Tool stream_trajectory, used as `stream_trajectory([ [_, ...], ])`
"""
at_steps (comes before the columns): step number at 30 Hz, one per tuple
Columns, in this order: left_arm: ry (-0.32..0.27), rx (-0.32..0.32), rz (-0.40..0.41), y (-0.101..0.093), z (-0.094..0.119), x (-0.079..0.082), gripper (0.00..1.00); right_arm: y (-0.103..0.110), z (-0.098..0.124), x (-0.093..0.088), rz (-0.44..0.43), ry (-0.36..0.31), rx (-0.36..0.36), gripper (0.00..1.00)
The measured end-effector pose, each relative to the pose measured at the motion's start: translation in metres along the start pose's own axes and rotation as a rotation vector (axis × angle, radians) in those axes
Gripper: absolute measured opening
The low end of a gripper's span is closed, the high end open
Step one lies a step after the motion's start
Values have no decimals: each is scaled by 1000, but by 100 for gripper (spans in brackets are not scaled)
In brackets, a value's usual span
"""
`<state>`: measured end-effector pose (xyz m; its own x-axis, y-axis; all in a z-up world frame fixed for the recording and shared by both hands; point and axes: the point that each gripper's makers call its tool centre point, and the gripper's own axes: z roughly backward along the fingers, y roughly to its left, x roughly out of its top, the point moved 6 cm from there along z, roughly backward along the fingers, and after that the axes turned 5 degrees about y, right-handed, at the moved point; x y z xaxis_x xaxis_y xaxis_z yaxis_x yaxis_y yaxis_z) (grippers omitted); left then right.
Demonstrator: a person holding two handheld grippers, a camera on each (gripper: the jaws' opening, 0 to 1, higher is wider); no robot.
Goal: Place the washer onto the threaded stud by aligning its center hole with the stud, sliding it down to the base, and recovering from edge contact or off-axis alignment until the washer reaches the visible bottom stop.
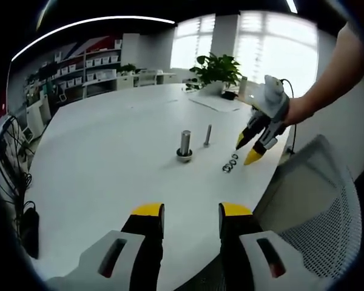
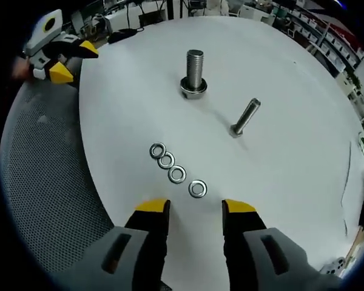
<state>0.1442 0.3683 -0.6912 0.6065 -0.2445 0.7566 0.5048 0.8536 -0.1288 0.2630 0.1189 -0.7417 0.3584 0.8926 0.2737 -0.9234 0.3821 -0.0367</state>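
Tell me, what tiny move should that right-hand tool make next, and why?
Probably lower the open right gripper onto the nearest washer and close the jaws on it. Four washers lie in a row on the white table just ahead of its tips, none is held, and the thick upright threaded stud carries no loose washer yet.

Four washers (image 2: 176, 167) flat in row; threaded stud (image 2: 194, 71) upright nearby

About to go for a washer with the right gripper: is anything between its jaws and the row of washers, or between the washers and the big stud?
Nothing visible. The right gripper is open just short of the nearest washer, with bare table between. From the washers to the threaded stud the table is bare too; the thinner bolt stands off to one side.
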Motion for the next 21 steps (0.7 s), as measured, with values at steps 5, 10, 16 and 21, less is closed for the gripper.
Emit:
stream_trajectory([
  [5, 1, -5, -15, -2, -1, 1, 34, -2, -2, 4, 18, 14, 36, 34],
  [10, -5, -2, -3, 0, 0, 1, 34, -4, -2, 7, 68, 36, 52, 34],
  [16, -7, -7, 0, 0, 0, 1, 34, -5, -4, 12, 101, 46, 60, 34],
  [21, -4, -9, 2, -1, 0, 1, 34, -6, -6, 18, 173, 91, 76, 33],
])
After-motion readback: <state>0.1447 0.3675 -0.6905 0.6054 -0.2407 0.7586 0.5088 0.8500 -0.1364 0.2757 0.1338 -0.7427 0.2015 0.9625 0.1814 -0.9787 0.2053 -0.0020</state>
